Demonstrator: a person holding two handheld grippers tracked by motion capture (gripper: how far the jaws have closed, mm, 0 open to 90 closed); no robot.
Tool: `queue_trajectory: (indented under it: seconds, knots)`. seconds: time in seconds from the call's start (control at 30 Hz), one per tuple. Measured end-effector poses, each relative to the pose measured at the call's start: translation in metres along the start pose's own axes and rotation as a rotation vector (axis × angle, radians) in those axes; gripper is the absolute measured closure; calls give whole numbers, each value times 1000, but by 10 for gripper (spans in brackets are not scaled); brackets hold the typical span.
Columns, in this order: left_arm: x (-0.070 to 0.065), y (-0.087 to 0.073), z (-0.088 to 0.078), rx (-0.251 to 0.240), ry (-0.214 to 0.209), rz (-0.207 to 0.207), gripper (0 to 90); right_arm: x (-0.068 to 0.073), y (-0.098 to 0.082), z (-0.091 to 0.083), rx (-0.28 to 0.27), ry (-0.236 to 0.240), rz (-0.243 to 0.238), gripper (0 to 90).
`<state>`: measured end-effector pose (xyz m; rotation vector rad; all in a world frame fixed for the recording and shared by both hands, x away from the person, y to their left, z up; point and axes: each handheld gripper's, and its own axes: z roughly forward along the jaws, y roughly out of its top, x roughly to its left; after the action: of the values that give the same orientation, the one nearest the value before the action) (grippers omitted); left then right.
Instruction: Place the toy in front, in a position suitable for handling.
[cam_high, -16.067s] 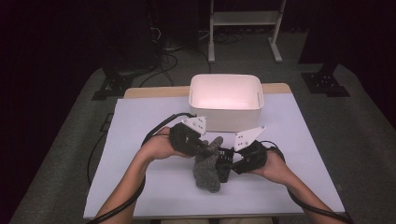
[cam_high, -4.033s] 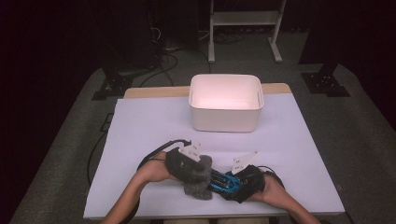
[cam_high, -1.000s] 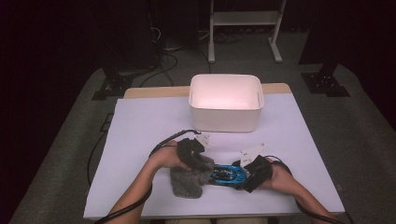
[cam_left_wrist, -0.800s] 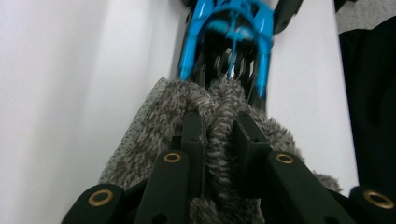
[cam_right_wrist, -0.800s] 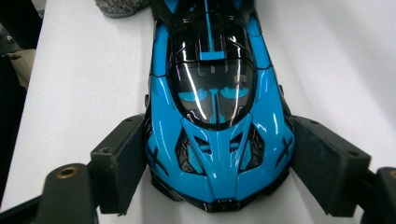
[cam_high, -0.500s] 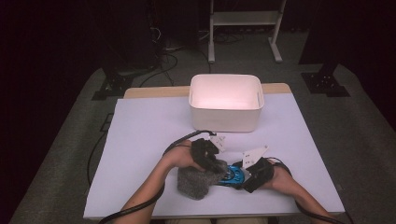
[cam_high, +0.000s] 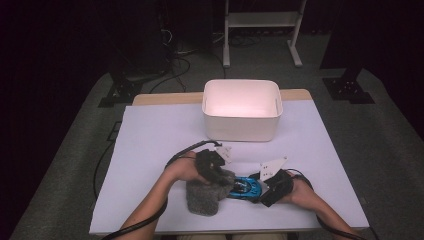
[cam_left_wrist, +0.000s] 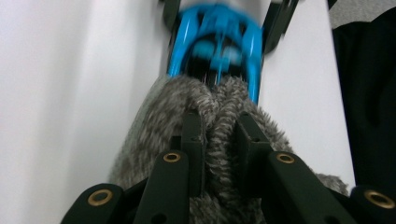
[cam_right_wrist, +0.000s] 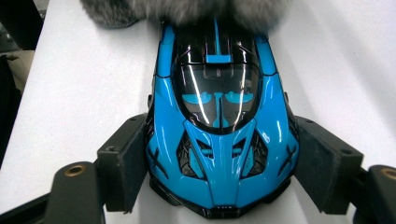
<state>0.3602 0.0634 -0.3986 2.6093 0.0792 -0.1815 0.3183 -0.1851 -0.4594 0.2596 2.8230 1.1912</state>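
A blue toy car (cam_high: 245, 188) lies on the white table near the front edge. My right gripper (cam_high: 261, 189) has its jaws on both sides of the car's nose (cam_right_wrist: 219, 154). They have just been closing, and the pads now press on its flanks. My left gripper (cam_high: 221, 176) is shut on a fold of grey furry cloth (cam_high: 204, 196). In the left gripper view the fur (cam_left_wrist: 219, 107) bunches between the pads and lies over the car's far end (cam_left_wrist: 215, 42). The cloth hides that end of the car in the high view.
A white rectangular bin (cam_high: 243, 110) stands at the back middle of the table (cam_high: 150, 140). Black cables trail from both grippers over the front edge. Dark floor, cables and a metal stand (cam_high: 260, 25) lie beyond the table.
The left gripper and the cloth slid right over the car and have come partly back to the left. The right gripper and the car stayed where they were.
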Motion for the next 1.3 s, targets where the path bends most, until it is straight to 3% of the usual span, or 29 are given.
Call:
queue_trajectory:
  seconds: [0.2, 0.37, 0.57, 0.73, 0.93, 1.2, 1.3]
  knots:
    - [0, -35, -30, 26, 75, -57, 759, 0, 0, 0, 4, 0, 4, 244]
    - [-2, -68, -61, 9, 140, -129, 760, 0, 0, -1, 7, 0, 4, 244]
    - [-2, -107, -88, -9, 213, -212, 760, 0, 0, -1, 3, -3, 9, 242]
    - [-4, -131, -105, -25, 262, -256, 756, 0, 0, 0, 2, -6, 13, 236]
    - [-6, -154, -104, -86, 298, -281, 720, 0, 0, 0, 8, -6, 29, 227]
    - [-9, -165, -96, -244, 346, -321, 463, 0, 2, -1, 1, 4, 94, 195]
    - [-12, -163, -93, -275, 346, -318, 412, -2, 4, -5, -20, 20, 136, 195]
